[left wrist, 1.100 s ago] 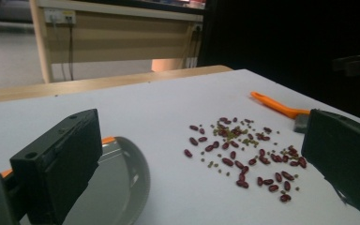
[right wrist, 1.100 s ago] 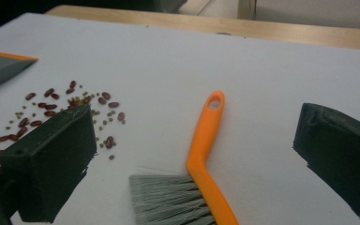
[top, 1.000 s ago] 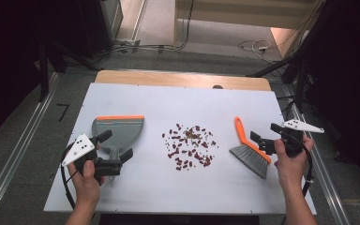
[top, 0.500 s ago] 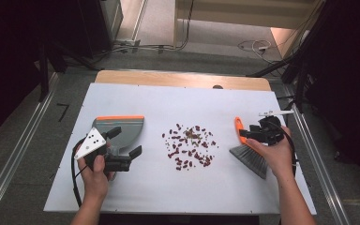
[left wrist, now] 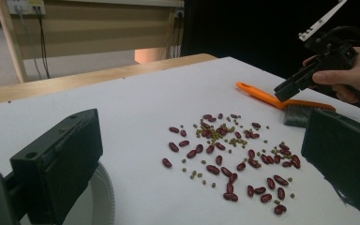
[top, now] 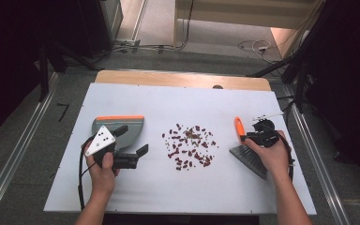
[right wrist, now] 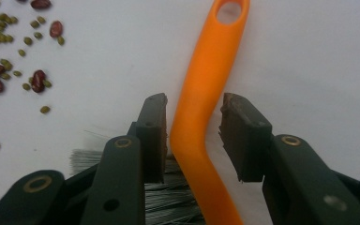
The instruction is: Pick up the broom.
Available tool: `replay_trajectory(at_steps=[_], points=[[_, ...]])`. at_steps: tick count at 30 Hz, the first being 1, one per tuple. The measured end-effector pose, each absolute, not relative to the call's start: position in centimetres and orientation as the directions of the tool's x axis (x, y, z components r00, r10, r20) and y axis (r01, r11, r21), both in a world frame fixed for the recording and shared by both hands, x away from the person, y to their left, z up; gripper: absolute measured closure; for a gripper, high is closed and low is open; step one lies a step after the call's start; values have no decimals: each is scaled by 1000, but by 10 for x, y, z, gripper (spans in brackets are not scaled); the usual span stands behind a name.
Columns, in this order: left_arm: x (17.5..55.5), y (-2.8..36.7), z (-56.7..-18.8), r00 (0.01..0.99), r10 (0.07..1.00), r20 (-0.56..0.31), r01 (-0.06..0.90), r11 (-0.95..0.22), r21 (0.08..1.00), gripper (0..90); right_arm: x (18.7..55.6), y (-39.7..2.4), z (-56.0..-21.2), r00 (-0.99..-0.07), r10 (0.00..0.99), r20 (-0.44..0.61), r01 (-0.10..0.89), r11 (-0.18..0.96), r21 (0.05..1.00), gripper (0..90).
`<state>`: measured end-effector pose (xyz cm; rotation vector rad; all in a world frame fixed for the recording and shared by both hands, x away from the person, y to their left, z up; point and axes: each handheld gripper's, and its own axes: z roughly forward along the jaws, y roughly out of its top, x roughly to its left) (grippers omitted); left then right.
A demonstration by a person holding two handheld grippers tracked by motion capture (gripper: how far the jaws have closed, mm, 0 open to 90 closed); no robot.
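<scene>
A hand brush with an orange handle (top: 238, 127) and grey bristles (top: 252, 159) lies at the right of the white table (top: 178, 101). My right gripper (right wrist: 192, 131) straddles the handle (right wrist: 201, 84). Its jaws have just been closing, with the handle between them. One pad (right wrist: 153, 136) sits against the handle; a thin gap remains at the other pad (right wrist: 234, 136). A grey dustpan with an orange edge (top: 120, 123) lies at the left. My left gripper (top: 131, 140) hangs open just over its near side, holding nothing. Red and green beans (top: 190, 145) lie scattered in the middle.
The beans (left wrist: 229, 154) spread between the two tools, a hand's width from each. A wooden strip (top: 183, 78) runs along the table's far edge, and metal rails (top: 309, 140) flank both sides. Cables trail from both grippers.
My right gripper came down and leftward onto the brush handle, and its jaws narrowed around it. The left hand drifted slightly rightward beside the dustpan.
</scene>
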<state>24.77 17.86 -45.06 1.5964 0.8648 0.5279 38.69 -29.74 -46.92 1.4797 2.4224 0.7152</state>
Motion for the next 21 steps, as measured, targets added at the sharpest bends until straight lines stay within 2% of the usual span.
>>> replay_trajectory(at_steps=[5,9,21], points=[[247,179,-451,618,776,-127,244,-36,969,0,387,-294,-479,-441,896,52,797,364,482,633],[247,178,-453,616,777,-129,251,-38,967,0,384,-285,-479,-431,902,-12,794,385,470,639],[249,171,-454,626,770,-123,255,-53,965,0,382,-288,-481,-421,907,5,790,364,494,674]])
